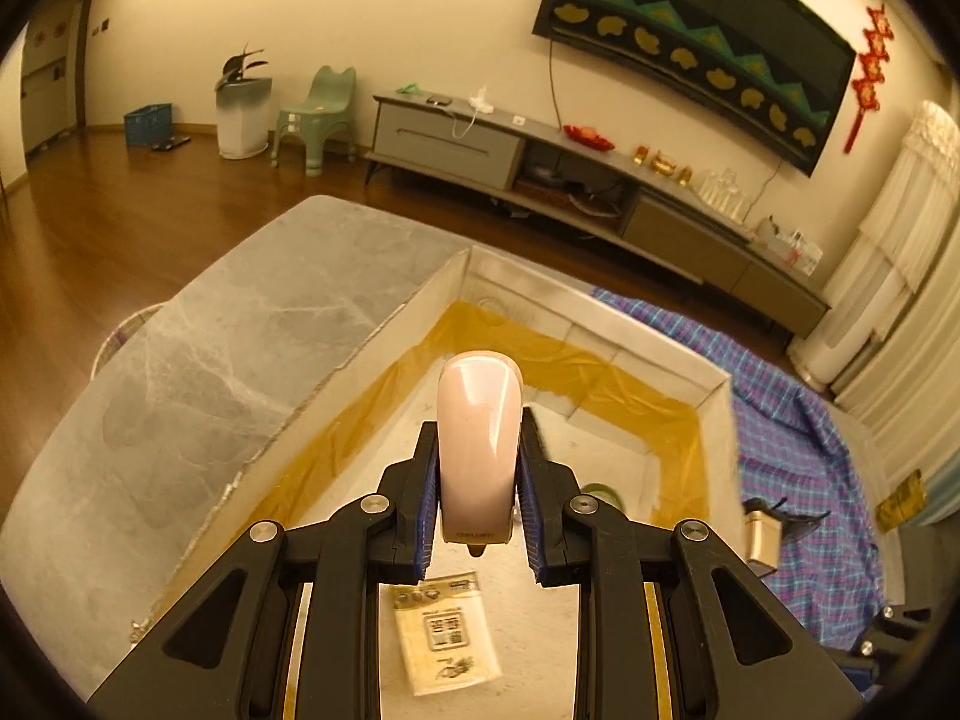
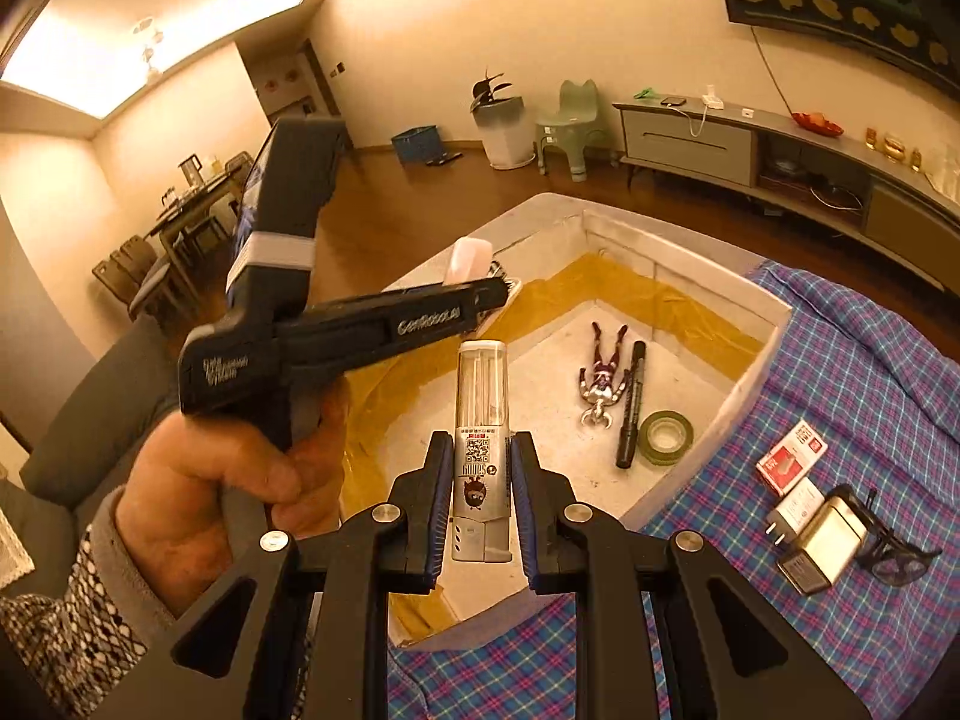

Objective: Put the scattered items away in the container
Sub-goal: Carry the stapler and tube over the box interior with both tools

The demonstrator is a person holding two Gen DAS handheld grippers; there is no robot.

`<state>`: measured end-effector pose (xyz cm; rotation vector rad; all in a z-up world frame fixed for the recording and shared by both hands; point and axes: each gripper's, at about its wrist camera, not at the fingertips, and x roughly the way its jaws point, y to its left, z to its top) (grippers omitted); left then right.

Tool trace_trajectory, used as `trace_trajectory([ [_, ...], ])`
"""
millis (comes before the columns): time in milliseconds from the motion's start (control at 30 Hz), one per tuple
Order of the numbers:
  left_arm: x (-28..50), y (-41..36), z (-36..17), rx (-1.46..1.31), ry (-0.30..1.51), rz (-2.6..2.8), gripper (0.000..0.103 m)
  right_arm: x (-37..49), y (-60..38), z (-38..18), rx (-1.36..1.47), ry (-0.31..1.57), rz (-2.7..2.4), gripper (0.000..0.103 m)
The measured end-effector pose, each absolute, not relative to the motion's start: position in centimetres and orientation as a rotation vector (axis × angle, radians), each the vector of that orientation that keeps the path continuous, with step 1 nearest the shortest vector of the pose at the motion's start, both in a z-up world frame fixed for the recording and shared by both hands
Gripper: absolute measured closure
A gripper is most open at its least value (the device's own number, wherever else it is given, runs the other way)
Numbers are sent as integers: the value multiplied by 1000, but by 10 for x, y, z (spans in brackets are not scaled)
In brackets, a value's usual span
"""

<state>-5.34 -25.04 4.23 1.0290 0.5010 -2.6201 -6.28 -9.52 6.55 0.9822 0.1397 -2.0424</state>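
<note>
White box [image 2: 762,354] rim below both loaded grippers; interior floor mostly open.

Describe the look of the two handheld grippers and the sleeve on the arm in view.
Both the left gripper and right gripper are black plastic linkages with round silver pivot pins and ribbed blue pads lining the jaws. From the side, the left one is pistol-shaped, with white lettering and a grey band round its upper housing. The sleeve is grey knit with a black-and-white diamond pattern.

Pink stapler [image 1: 477,450] and clear lead tube [image 2: 482,420] above white box [image 2: 774,324]; figurine [image 2: 603,384], marker [image 2: 631,405], tape roll [image 2: 665,429] inside.
</note>
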Motion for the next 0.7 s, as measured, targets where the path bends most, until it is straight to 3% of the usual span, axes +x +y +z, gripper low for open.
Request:
trace_trajectory([
  [433, -86, -254, 67, 1169, 201, -2600, 79, -70, -114, 41, 1039, 280, -2040, 82],
  [700, -123, -242, 37, 1387, 78, -2521, 78, -75, -125, 32, 1062, 347, -2014, 82],
])
